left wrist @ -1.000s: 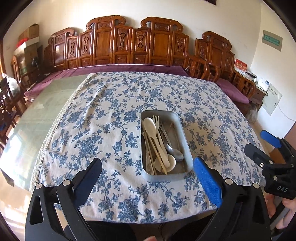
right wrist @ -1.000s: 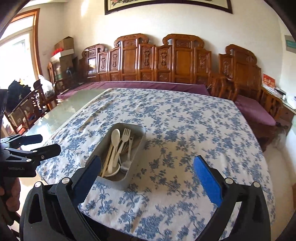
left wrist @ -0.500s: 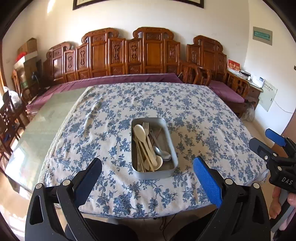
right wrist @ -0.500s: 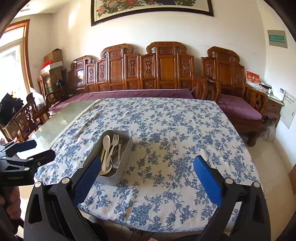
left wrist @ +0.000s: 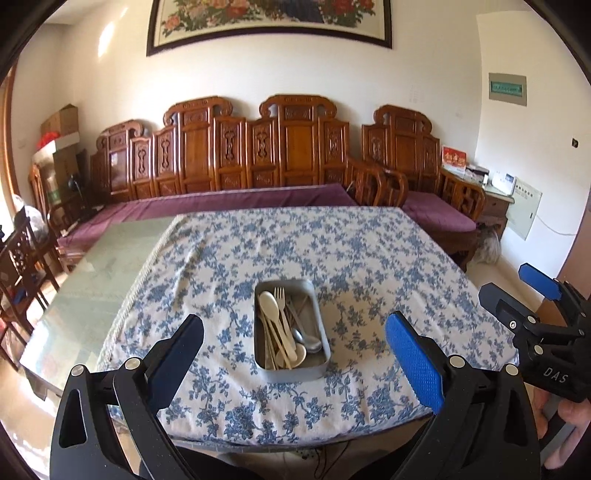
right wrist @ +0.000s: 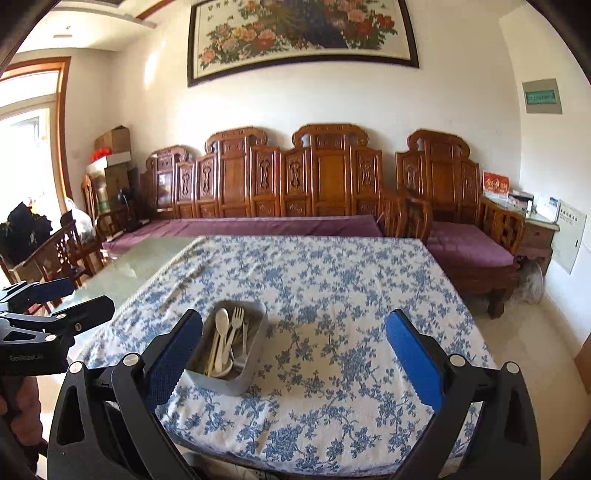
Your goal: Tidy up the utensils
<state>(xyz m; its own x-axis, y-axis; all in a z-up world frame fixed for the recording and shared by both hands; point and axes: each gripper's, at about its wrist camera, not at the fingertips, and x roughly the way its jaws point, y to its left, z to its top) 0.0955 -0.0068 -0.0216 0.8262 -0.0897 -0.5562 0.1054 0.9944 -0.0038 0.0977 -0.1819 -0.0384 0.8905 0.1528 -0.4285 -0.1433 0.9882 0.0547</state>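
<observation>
Utensils [left wrist: 282,328] lie jumbled in a metal tin [left wrist: 321,325] on the tablecloth [left wrist: 369,258].

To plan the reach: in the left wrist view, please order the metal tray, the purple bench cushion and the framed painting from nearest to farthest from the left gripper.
From the left gripper:
1. Metal tray, directly ahead on the tablecloth.
2. Purple bench cushion, beyond the table's far edge.
3. Framed painting, high on the back wall.

Utensil-filled tin [right wrist: 236,380] between parted tongs [right wrist: 293,363]
</observation>
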